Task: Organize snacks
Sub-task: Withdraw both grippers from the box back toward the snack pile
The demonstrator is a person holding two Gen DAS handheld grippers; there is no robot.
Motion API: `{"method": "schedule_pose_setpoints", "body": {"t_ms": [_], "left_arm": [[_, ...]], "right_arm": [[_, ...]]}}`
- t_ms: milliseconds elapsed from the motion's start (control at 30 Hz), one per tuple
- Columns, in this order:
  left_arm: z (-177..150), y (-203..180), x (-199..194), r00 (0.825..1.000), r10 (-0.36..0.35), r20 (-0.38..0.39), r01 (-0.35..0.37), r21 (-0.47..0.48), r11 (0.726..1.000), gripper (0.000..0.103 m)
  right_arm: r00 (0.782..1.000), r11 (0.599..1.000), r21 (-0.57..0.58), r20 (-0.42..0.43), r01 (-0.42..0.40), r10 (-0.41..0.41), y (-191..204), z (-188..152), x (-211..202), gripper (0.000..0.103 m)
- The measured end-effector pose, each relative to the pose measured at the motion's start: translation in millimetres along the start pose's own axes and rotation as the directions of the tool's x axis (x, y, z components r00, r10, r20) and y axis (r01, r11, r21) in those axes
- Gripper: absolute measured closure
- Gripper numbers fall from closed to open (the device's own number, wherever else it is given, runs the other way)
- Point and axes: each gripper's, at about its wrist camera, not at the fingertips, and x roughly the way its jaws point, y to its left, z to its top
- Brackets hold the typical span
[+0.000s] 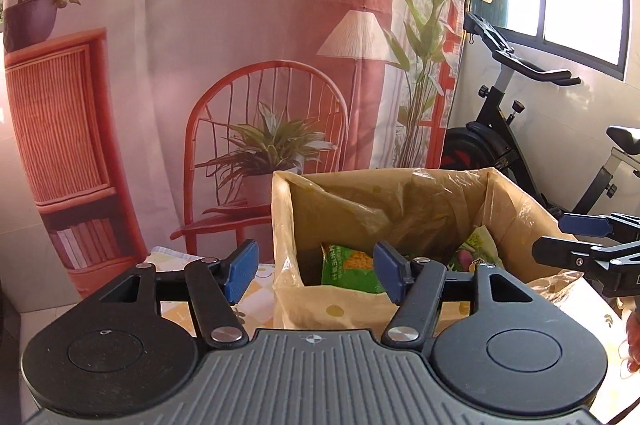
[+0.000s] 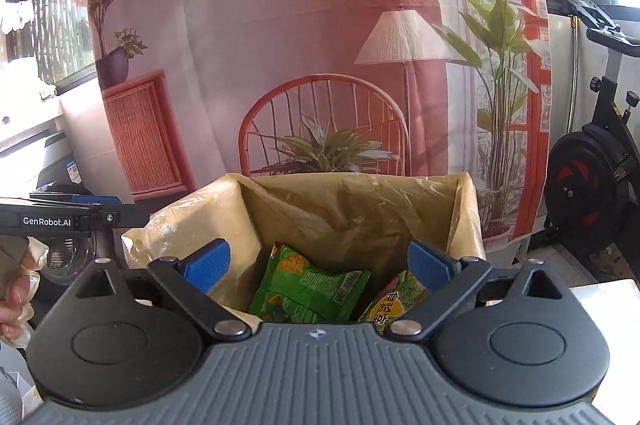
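Observation:
A cardboard box lined with a yellowish plastic bag (image 1: 304, 297) (image 2: 352, 209) stands in front of both grippers. Inside lie a green snack packet (image 2: 308, 291) (image 1: 350, 271) and a second green and pink packet (image 2: 394, 299) (image 1: 474, 251). My left gripper (image 1: 316, 271) is open and empty, just short of the box's near left wall. My right gripper (image 2: 318, 267) is open and empty, held above the box's opening. The right gripper also shows at the right edge of the left wrist view (image 1: 588, 245); the left gripper shows at the left of the right wrist view (image 2: 72, 211).
A patterned tablecloth (image 1: 176, 261) covers the table under the box. A printed backdrop (image 1: 248, 45) hangs behind. An exercise bike (image 1: 516, 129) (image 2: 592, 181) stands at the right. A clear glass bowl (image 2: 68, 261) sits left of the box.

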Motion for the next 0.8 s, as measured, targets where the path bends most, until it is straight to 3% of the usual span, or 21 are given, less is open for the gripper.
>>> {"method": "schedule_pose_setpoints", "body": {"t_ms": [200, 400, 633, 800], "left_arm": [[-39, 13, -35, 0.999, 0.036, -0.014, -0.036, -0.014, 0.999, 0.036], [-83, 25, -52, 0.997, 0.053, -0.051, -0.058, -0.107, 0.993, 0.036], [-124, 23, -46, 0.99, 0.05, -0.129, -0.071, -0.161, 0.984, 0.036], [-142, 21, -44, 0.987, 0.042, -0.152, -0.069, -0.174, 0.982, 0.036]], "right_arm": [[0.999, 0.999, -0.004, -0.025, -0.035, 0.035, -7, -28, -34, 0.005], [0.989, 1.0, 0.004, -0.143, 0.021, -0.02, -22, -67, -53, 0.004], [0.953, 0.993, -0.014, -0.279, 0.116, -0.115, -45, -123, -70, 0.003], [0.929, 0.99, 0.011, -0.347, 0.141, -0.128, -59, -155, -81, 0.003]]}}
